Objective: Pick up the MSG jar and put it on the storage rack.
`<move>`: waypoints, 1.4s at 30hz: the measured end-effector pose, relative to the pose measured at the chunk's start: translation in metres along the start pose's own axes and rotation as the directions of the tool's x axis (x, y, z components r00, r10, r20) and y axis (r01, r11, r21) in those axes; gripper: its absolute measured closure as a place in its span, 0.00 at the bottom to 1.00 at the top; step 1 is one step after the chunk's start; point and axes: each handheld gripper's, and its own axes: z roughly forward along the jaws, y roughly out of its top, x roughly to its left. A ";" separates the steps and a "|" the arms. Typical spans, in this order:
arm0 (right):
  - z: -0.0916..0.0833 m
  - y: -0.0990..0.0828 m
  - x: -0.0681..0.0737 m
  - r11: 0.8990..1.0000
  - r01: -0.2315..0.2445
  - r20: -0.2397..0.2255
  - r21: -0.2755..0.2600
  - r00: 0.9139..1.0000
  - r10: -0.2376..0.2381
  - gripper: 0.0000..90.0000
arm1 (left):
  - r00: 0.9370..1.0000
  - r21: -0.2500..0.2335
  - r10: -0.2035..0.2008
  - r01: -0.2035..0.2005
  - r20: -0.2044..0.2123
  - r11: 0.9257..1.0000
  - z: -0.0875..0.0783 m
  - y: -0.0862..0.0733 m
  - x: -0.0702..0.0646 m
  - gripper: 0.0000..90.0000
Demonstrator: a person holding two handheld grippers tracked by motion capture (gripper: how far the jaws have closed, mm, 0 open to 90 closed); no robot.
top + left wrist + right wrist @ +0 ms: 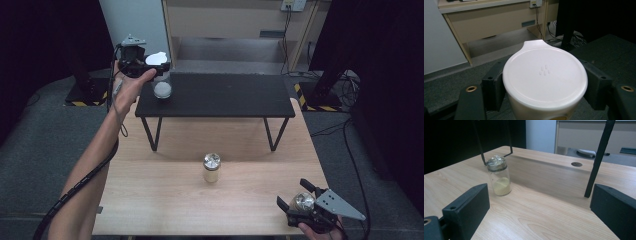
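Left gripper point(150, 67) clamps the upright white-lidded jar point(162, 86) at the black shelf's point(225, 100) left end.

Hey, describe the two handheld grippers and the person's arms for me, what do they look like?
Both grippers are black with two blocky jaws. The left gripper trails a ribbed black cable along a bare, sleeveless forearm. The right gripper carries a grey three-cornered plate dotted with small holes. Brass-coloured screw inserts sit in the left gripper's jaw mounts.

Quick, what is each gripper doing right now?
Left gripper: closed on the white-lidded jar at the black shelf's corner.
Right gripper: open, holding nothing.
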 end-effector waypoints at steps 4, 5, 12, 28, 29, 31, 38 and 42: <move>0.000 0.000 0.000 1.000 -0.003 0.000 -0.002 1.000 0.003 0.03 | 1.000 0.007 0.002 -0.002 -0.002 1.000 0.003 0.000 -0.001 0.33; 0.000 0.000 -0.001 1.000 -0.002 -0.001 -0.002 1.000 0.002 0.03 | 1.000 0.008 0.001 -0.001 0.000 1.000 0.004 0.000 -0.001 0.33; 0.000 -0.001 -0.001 1.000 -0.005 -0.001 -0.004 1.000 0.005 0.03 | 1.000 0.024 0.005 -0.005 0.006 1.000 0.008 -0.002 -0.001 0.33; 0.000 -0.001 -0.001 1.000 -0.006 -0.004 -0.003 1.000 0.006 0.04 | 1.000 0.016 0.003 -0.004 0.008 1.000 0.011 -0.005 0.001 0.33; 0.000 -0.001 -0.001 1.000 -0.007 -0.004 -0.003 1.000 0.006 0.04 | 1.000 0.016 0.004 -0.004 0.008 1.000 0.011 -0.005 0.001 0.33; 0.000 -0.001 -0.001 1.000 -0.007 -0.005 -0.003 1.000 0.007 0.04 | 1.000 0.017 0.005 -0.005 0.007 1.000 0.011 -0.005 0.000 0.33; 0.000 -0.001 -0.001 1.000 -0.005 -0.006 -0.003 1.000 0.005 0.04 | 1.000 0.024 0.020 -0.021 0.004 1.000 0.011 -0.003 -0.001 0.33; 0.000 -0.001 -0.001 1.000 -0.006 -0.005 -0.004 1.000 0.006 0.04 | 1.000 0.012 0.017 -0.017 0.011 1.000 0.011 -0.003 -0.001 0.31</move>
